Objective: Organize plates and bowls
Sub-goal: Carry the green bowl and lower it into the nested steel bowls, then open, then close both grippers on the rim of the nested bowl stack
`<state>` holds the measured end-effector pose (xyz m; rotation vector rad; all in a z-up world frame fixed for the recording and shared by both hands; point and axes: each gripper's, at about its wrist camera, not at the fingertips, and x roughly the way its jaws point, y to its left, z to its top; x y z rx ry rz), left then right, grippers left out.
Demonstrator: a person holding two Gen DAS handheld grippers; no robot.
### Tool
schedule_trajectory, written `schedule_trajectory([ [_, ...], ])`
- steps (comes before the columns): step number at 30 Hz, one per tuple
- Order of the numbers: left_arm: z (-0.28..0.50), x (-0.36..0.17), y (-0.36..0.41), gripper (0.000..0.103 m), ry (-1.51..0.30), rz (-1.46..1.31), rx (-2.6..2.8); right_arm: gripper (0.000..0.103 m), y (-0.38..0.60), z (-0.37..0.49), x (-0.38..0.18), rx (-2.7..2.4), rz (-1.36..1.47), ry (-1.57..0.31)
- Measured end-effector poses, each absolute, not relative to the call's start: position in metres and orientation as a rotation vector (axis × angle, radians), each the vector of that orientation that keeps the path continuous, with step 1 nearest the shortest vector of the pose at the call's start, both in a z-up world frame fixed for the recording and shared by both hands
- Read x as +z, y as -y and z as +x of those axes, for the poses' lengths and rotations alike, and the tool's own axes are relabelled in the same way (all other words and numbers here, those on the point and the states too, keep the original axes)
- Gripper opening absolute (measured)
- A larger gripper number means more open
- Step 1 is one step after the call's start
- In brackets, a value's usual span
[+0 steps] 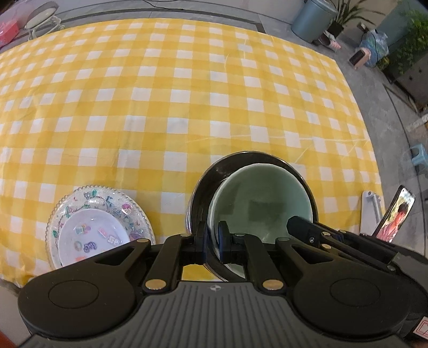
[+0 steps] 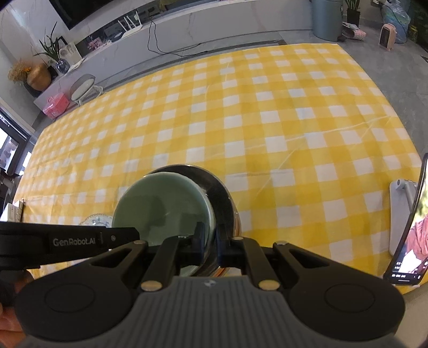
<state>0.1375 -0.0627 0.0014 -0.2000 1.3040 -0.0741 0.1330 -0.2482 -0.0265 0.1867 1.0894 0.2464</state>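
Note:
A green bowl sits tilted inside a shiny steel bowl on the yellow checked tablecloth. My left gripper is shut on the steel bowl's near left rim. My right gripper is shut on the right rims of the green bowl and the steel bowl together. A small white bowl with stickers rests on a clear glittery plate to the left. The plate's edge peeks out in the right wrist view.
A phone on a white stand stands at the table's right edge; it also shows in the right wrist view. Beyond the table are a bin, plants and a small stool.

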Motion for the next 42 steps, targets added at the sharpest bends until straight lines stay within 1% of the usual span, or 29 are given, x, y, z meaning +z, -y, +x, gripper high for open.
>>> schedule_trajectory([
  [6,0.141,-0.001,0.072,0.009,-1.328,-0.128,-0.070,0.005,0.246,0.135,-0.028,0.246,0.167,-1.106],
  [14,0.147,-0.004,0.072,0.009,-1.338,-0.122,-0.059,0.005,0.244,0.141,-0.031,0.240,0.175,-1.107],
  [21,0.146,0.005,0.071,0.010,-1.316,-0.128,-0.066,0.013,0.243,0.138,-0.022,0.246,0.169,-1.081],
  [24,0.144,0.013,0.068,0.011,-1.300,-0.129,-0.077,0.014,0.243,0.137,-0.017,0.247,0.166,-1.068],
  [25,0.143,0.017,0.066,0.013,-1.291,-0.128,-0.085,0.014,0.243,0.136,-0.015,0.250,0.167,-1.059],
  [26,0.141,0.021,0.064,0.017,-1.280,-0.127,-0.094,0.016,0.244,0.135,-0.012,0.257,0.167,-1.046],
  [27,0.140,0.026,0.063,0.019,-1.266,-0.123,-0.104,0.023,0.244,0.133,-0.009,0.265,0.168,-1.032],
  [29,0.137,0.036,0.063,0.023,-1.234,-0.110,-0.123,0.032,0.243,0.129,-0.001,0.277,0.163,-0.999],
  [31,0.134,0.045,0.062,0.028,-1.198,-0.090,-0.136,0.033,0.242,0.126,0.006,0.283,0.145,-0.964],
  [32,0.132,0.049,0.061,0.033,-1.175,-0.077,-0.145,0.035,0.242,0.124,0.010,0.283,0.133,-0.944],
  [33,0.128,0.053,0.060,0.040,-1.146,-0.061,-0.151,0.038,0.242,0.123,0.012,0.283,0.126,-0.927],
  [34,0.125,0.056,0.059,0.044,-1.116,-0.042,-0.153,0.040,0.243,0.121,0.014,0.282,0.119,-0.908],
  [35,0.120,0.058,0.057,0.053,-1.077,-0.017,-0.156,0.046,0.245,0.118,0.015,0.277,0.116,-0.891],
  [36,0.115,0.059,0.056,0.058,-1.046,0.001,-0.160,0.052,0.247,0.116,0.015,0.272,0.115,-0.877],
  [39,0.102,0.054,0.052,0.063,-0.977,0.020,-0.170,0.061,0.254,0.109,0.006,0.251,0.122,-0.839],
  [42,0.087,0.045,0.047,0.066,-0.907,-0.015,-0.172,0.066,0.258,0.102,-0.008,0.230,0.144,-0.822],
])
